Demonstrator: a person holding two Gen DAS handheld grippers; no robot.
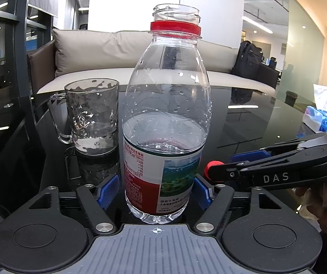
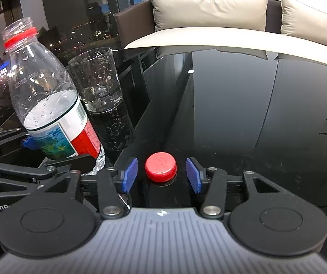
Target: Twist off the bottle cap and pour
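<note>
A clear plastic water bottle [image 1: 165, 123] stands upright on the black glass table, uncapped, with a red ring on its neck and water about halfway up. My left gripper [image 1: 157, 191] has its blue pads against the bottle's lower sides, shut on it. The bottle also shows in the right wrist view [image 2: 49, 105]. The red cap [image 2: 161, 169] lies on the table between my right gripper's [image 2: 162, 174] blue pads, which stand apart from it, open. A glass mug [image 1: 93, 118] with a little water stands behind and left of the bottle.
The black glass table [image 2: 255, 125] reflects the room. A beige sofa [image 1: 108, 52] sits behind it, with a black backpack [image 1: 247, 59] on it. A tissue pack [image 1: 319, 119] lies at the table's right side.
</note>
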